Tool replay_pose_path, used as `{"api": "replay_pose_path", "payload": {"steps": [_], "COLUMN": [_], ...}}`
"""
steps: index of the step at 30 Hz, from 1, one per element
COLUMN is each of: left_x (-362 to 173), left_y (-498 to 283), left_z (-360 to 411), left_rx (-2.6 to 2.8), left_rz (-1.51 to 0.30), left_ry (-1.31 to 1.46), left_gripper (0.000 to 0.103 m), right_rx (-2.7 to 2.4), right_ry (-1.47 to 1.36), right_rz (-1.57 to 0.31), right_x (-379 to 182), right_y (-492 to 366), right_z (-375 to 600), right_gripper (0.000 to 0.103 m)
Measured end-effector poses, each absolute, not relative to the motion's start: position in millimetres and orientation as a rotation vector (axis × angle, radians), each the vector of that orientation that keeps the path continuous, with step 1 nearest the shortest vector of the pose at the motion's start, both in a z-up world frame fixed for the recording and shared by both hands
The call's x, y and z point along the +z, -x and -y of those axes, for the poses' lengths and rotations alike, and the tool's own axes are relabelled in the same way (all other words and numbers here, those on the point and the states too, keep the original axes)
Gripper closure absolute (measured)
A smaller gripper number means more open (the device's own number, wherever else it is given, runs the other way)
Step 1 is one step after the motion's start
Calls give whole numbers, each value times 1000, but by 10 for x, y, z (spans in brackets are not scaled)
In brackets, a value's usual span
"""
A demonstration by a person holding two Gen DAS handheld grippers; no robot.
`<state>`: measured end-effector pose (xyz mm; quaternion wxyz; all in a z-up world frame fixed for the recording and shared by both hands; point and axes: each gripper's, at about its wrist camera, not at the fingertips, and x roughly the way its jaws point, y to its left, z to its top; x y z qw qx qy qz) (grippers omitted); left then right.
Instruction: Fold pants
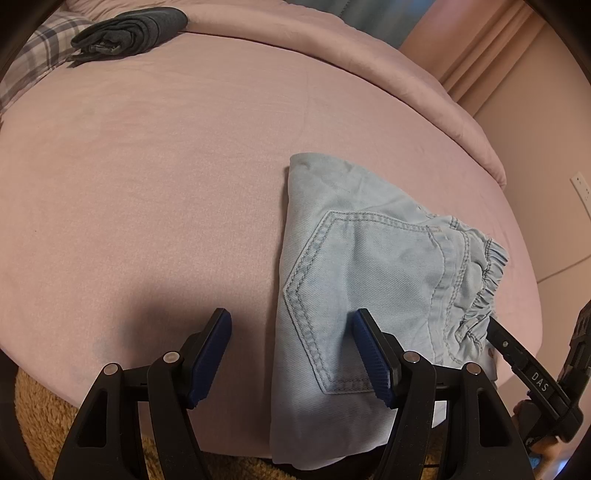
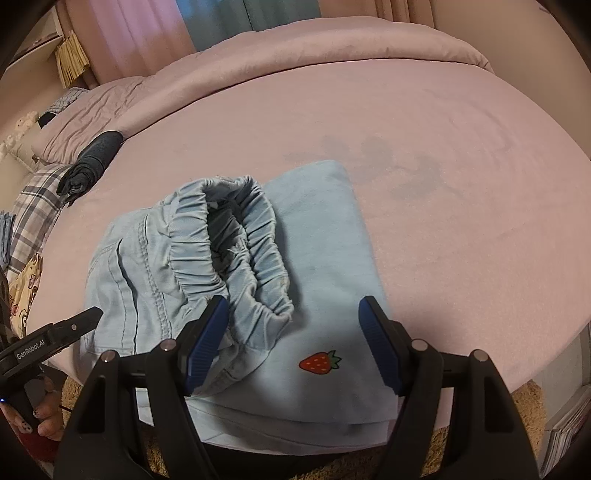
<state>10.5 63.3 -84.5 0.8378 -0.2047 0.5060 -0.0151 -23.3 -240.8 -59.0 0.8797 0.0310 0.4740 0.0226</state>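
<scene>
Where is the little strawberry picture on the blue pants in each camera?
Left wrist view: the strawberry is not in it; only the back pocket side of the pants shows.
Right wrist view: the strawberry sits low in the middle, on the flat blue cloth between the right claw's fingers.
Shared landmark: the dark folded clothes, upper left in both.

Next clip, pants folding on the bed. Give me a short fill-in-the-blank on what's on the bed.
1. The light blue pants lie on a ____ bedsheet.
2. The small print on the folded blue cloth is a ____.
3. The pants' open end facing the right wrist camera is the elastic ____.
4. The dark folded garment lies beside a ____-patterned pillow.

Missing words: pink; strawberry; waistband; plaid
</scene>
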Motion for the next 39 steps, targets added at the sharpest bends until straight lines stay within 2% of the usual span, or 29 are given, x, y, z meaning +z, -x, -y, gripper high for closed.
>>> {"api": "replay_pose_path", "payload": {"steps": [16,31,39], "left_x": [-849,-812,-807], "left_y": [-97,-76,-79], "left_z": [-619,-684,-677], "left_rx": [-35,-43,-38], "left_rz": [-1070,-1077,-1079], "left_ry": [435,430,431], "left_gripper": [36,36,36], "right_rx": [40,93,237], "right_ry": [-63,-111,-18], "right_rz": [-991,-918,-923], "right_x": [-589,-329,-403], "right_y": [222,347,442], "right_z": [2418,2466,2031], "right_gripper": [30,30,29]}}
